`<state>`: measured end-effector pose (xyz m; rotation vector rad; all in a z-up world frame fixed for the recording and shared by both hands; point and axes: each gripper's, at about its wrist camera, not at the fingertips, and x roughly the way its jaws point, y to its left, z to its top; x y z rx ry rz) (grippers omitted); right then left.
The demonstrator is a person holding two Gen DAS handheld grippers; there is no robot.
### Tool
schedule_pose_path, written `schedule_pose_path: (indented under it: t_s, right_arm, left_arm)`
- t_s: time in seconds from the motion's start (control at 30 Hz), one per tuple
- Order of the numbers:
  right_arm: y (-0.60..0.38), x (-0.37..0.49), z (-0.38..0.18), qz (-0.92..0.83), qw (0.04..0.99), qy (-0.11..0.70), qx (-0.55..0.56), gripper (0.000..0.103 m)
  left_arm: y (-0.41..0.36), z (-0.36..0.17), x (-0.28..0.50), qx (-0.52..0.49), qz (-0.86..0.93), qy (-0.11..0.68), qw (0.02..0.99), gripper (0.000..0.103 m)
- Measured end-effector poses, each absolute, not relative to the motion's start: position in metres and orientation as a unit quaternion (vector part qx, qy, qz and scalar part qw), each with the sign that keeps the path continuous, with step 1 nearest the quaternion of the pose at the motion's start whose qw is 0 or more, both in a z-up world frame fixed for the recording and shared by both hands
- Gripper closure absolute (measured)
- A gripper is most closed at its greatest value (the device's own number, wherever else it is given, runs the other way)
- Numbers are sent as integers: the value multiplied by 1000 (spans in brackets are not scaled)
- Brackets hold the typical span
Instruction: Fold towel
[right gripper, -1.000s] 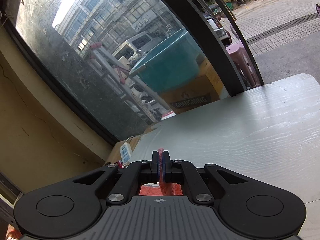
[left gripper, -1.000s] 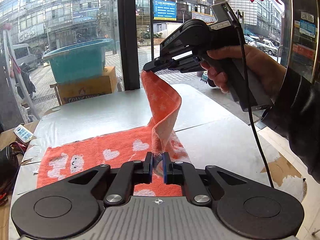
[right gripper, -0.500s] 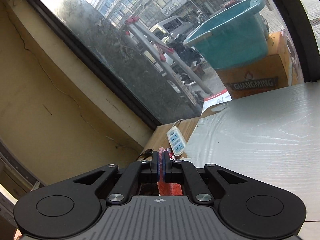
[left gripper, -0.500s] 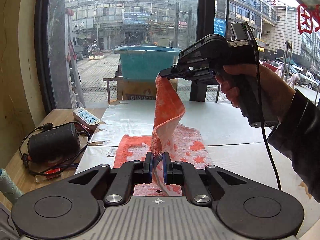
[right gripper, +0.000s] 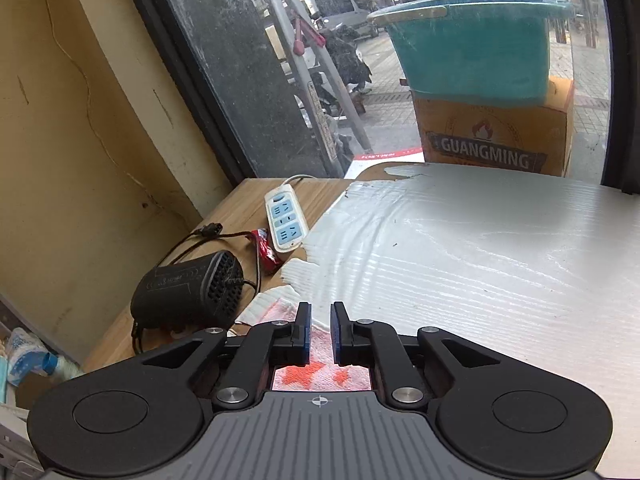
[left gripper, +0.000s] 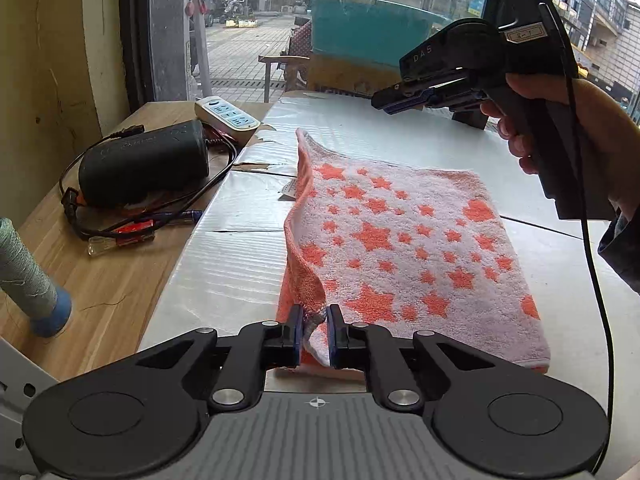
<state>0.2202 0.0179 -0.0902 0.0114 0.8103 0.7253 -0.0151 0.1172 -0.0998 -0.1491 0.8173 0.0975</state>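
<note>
The towel (left gripper: 400, 248), white with orange stars on top and orange beneath, lies folded in half on the white table (left gripper: 240, 264). My left gripper (left gripper: 312, 322) is open a little, its jaws on either side of the near left corner of the towel. My right gripper (left gripper: 384, 101) is open and empty, held above the table past the towel's far edge. In the right wrist view the right gripper (right gripper: 320, 326) hovers over the towel's far corner (right gripper: 320, 374).
A black speaker (left gripper: 144, 160) with cables, a power strip (left gripper: 228, 112) and a thread spool (left gripper: 24, 276) lie on the wooden bench at the left. A teal tub (right gripper: 472, 48) on a cardboard box (right gripper: 496, 136) stands beyond the table's far edge.
Both grippers carried the raised towel edge over to the left and laid it down, folding the towel in half. Both jaws have opened; the right gripper has let go and risen.
</note>
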Motion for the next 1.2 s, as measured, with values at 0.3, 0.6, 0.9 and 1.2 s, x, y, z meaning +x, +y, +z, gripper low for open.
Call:
schedule_pose_path:
  t_s: [0.3, 0.6, 0.9, 1.2]
  right_arm:
    - [-52, 239, -121, 231, 861, 449, -65, 92]
    - [-61, 241, -117, 230, 858, 459, -31, 91]
    - [-32, 232, -112, 268, 853, 442, -77, 91]
    - [-43, 240, -113, 255, 853, 451, -62, 90]
  left_arm:
    - [121, -96, -20, -37, 98, 396, 912, 67]
    - [62, -87, -32, -40, -86, 398, 912, 63]
    - [8, -108, -26, 43, -135, 406, 903, 63]
    - [-9, -109, -20, 71, -154, 395, 903, 63]
